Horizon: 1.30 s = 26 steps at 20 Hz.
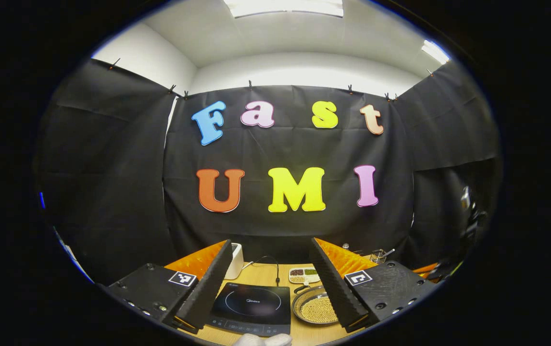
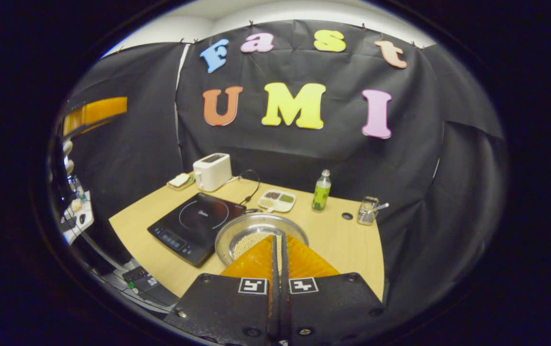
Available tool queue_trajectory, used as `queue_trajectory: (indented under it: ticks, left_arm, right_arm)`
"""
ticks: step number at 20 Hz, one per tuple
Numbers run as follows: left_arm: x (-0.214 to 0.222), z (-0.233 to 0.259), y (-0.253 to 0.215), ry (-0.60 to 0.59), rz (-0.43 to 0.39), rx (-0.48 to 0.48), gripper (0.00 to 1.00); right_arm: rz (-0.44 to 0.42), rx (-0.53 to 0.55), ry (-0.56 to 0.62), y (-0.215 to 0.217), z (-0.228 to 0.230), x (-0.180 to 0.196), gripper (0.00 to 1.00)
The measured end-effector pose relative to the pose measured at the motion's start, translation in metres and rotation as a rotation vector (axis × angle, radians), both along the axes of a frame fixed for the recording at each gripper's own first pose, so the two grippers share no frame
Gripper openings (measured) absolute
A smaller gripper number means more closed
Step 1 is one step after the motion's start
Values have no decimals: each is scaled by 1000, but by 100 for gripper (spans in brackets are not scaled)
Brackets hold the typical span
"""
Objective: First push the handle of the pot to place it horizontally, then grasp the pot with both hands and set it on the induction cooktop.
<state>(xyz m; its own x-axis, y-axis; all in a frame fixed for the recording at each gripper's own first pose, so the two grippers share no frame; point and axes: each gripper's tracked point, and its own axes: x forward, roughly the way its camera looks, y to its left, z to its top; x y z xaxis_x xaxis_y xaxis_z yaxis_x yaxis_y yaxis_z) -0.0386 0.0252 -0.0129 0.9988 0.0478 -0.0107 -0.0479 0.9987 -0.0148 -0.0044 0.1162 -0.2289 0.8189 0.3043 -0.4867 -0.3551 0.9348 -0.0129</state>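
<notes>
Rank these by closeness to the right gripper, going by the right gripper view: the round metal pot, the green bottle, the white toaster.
1. Round metal pot, just beyond the right gripper fingertips.
2. Green bottle, farther back, slightly right of centre.
3. White toaster, at the table's far left corner, near the cloth wall.

**Little legible text**

The induction cooktop (image 1: 252, 303) bears a small brand mark in the middle of its ring, seen in the left gripper view; it is too small to read with certainty. Each gripper carries square black-and-white coded markers (image 2: 254, 286), with patterns rather than letters.
</notes>
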Motion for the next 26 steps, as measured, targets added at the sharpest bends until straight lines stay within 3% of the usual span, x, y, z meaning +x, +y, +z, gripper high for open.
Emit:
queue_trajectory:
  ticks: [1, 5, 9, 10, 17, 26]
  left_arm:
    - [-2, 2, 0, -4, 1, 1, 96]
    - [-10, 1, 5, 6, 19, 6, 96]
    - [-19, 7, 7, 11, 46, 0, 96]
    - [-21, 6, 10, 15, 57, 3, 96]
    - [-32, 1, 22, 44, 139, 13, 96]
    - [-32, -6, 16, 81, 175, 26, 96]
  right_arm:
    - [19, -16, 24, 5, -20, 0, 4]
    - [65, -52, 178, 21, -105, -9, 1]
    - [100, -91, 282, 33, -162, -8, 4]
    - [112, -90, 307, 35, -173, -9, 1]
    - [183, -100, 390, 60, -209, -4, 1]
    - [137, -47, 450, 28, -224, 0, 0]
